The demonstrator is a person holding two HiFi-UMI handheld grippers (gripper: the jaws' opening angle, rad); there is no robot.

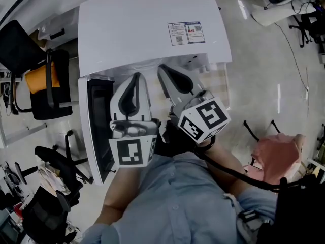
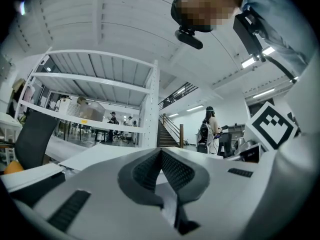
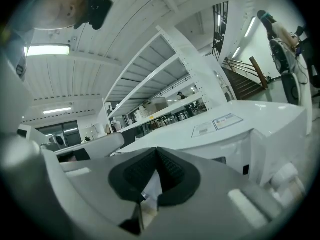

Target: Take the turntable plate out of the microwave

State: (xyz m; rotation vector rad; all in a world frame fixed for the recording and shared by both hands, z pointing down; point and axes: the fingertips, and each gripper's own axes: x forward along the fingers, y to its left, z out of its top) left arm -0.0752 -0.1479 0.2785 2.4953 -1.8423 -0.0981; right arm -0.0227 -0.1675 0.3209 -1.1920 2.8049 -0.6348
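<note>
A white microwave point(image 1: 147, 29) stands below me with its door point(image 1: 99, 131) swung open to the left. The turntable plate shows in no view; the microwave's top and my grippers cover the cavity. In front of the opening my left gripper point(image 1: 136, 76) is shut, its dark pads meeting at the tip point(image 2: 161, 151) with nothing between them. Beside it my right gripper point(image 1: 163, 67) is also shut and empty point(image 3: 157, 150). The right gripper view has the microwave point(image 3: 240, 134) close ahead at the right, seen just over its top edge.
Black office chairs point(image 1: 48, 85) stand left of the microwave, one with an orange cushion. A chair draped in pink cloth point(image 1: 277, 156) is at the right. White shelving point(image 2: 100, 94) and a staircase point(image 2: 170, 131) fill the background, with people standing far off.
</note>
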